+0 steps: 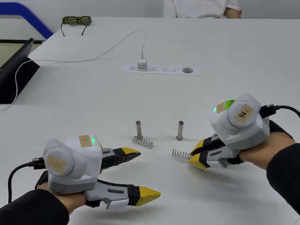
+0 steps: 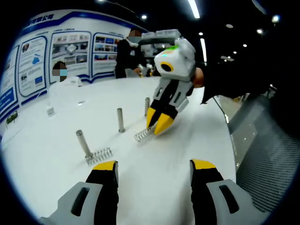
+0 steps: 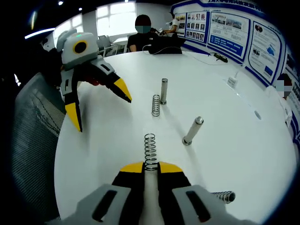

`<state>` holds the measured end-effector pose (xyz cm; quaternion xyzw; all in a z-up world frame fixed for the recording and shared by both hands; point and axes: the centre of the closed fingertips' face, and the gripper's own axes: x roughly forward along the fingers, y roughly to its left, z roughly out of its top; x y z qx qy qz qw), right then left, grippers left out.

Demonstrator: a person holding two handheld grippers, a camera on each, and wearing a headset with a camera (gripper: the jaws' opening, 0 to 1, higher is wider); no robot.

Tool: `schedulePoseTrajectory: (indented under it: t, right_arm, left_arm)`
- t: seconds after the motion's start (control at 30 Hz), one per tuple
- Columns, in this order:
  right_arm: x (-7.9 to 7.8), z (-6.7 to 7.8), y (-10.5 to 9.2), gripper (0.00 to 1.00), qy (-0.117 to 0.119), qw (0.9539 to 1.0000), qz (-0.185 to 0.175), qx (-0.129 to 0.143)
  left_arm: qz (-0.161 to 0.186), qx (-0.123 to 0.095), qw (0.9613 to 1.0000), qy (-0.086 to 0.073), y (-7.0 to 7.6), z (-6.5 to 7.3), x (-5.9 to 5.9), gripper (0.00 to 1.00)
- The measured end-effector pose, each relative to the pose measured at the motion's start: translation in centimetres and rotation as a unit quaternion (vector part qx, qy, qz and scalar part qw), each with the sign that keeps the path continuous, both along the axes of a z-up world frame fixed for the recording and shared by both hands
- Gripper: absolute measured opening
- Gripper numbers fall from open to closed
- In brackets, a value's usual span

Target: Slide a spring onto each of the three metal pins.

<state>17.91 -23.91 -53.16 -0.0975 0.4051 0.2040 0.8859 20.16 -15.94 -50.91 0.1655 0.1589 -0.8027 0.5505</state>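
On the white surface (image 1: 93,89), the left hand-held gripper (image 1: 148,172) sits at 7 o'clock with its jaws wide apart and empty. The right hand-held gripper (image 1: 193,158), at 4 o'clock, is clamped on one end of a spring (image 1: 181,153). This spring lies flat and points from the jaw tips toward 9 o'clock, its free end just below an upright pin (image 1: 180,130), while a second spring (image 1: 143,141) lies at the foot of the other pin (image 1: 138,129).
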Motion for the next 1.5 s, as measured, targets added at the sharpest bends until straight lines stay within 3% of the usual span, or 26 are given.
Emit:
schedulePoseTrajectory:
  t: [0.97, 1.5]
  right_arm:
    - [-0.4, 1.8, 4.7, 0.12, -0.004, 0.9951, 0.099, 0.004]
    - [-0.9, 2.0, 6.1, 0.12, -0.001, 0.9897, 0.143, -0.008]
  left_arm:
    - [-0.035, -0.007, 0.9991, -0.021, -0.7, 0.0, -1.1, 0.45]
    - [-0.070, -0.026, 0.9962, -0.045, -1.0, 0.3, -2.1, 0.25]
